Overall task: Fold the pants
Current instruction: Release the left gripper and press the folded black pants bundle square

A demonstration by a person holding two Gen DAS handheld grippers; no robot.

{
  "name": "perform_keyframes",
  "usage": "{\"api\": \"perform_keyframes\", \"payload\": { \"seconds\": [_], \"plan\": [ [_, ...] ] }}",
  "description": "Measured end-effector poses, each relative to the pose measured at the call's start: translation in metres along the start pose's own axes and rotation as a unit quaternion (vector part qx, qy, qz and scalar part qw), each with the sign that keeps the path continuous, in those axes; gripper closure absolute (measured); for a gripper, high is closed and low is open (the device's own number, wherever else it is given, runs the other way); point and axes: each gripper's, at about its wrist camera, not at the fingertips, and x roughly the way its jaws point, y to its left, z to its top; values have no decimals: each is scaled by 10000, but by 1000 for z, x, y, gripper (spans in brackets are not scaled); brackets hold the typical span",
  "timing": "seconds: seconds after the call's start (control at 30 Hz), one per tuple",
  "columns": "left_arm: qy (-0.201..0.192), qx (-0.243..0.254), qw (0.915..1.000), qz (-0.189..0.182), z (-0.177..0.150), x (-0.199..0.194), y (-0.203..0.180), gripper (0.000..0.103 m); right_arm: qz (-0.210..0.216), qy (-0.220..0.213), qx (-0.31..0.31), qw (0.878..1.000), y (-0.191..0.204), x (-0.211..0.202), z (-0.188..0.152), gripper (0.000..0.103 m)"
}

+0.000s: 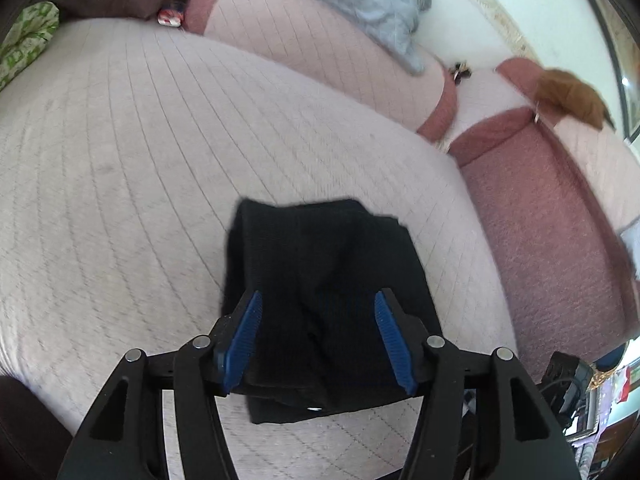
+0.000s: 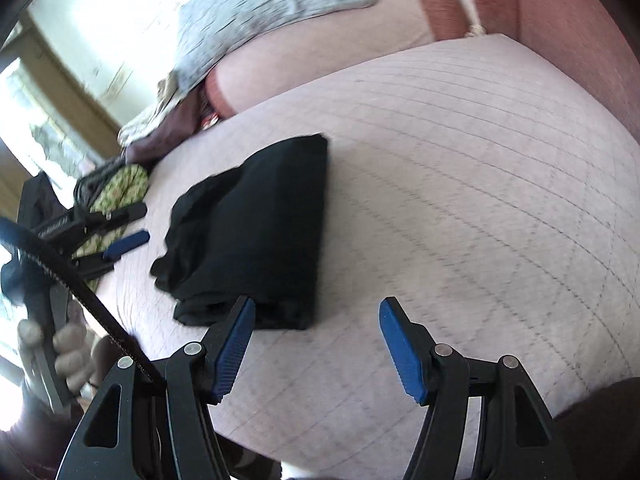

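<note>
Pants (image 2: pixel 256 232) folded on quilted cushion (image 2: pixel 460 160); left claw (image 1: pixel 318 300), right claw (image 2: pixel 316 308) released; no legible writing.

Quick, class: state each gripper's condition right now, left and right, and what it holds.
Left gripper: open, holding nothing; the folded black pants lie beneath it.
Right gripper: open, empty, over the quilted cushion.

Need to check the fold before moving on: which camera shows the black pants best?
Right wrist view: the whole folded black pants lie on the pink quilted cover, edges visible. In the left wrist view, the open left gripper and its blue pads cover the near part.
</note>
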Motion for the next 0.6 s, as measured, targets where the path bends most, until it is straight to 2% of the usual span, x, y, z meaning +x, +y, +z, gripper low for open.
{"api": "perform_keyframes", "payload": {
  "seconds": [0.17, 0.33, 0.43, 0.5, 0.6],
  "plan": [
    [-100, 47, 9995, 292, -7, -3, -12, 45, 102, -12, 309, 9995, -14, 6, 2, 31],
    [-674, 356, 9937, 827, -10, -28, -28, 45, 26, -52, 130, 9999, -8, 10, 2, 29],
    [-1270, 648, 9808, 1332, -13, -51, -39, 40, -26, -104, 93, 9999, -7, 11, 2, 28],
    [-1769, 787, 9664, 1689, -16, -70, -47, 26, -50, -130, 140, 9998, -8, 10, 1, 28],
    [-2263, 772, 9513, 1946, -16, -91, -52, 10, -154, -168, 191, 9996, -10, 8, -1, 27]
  ]
}}
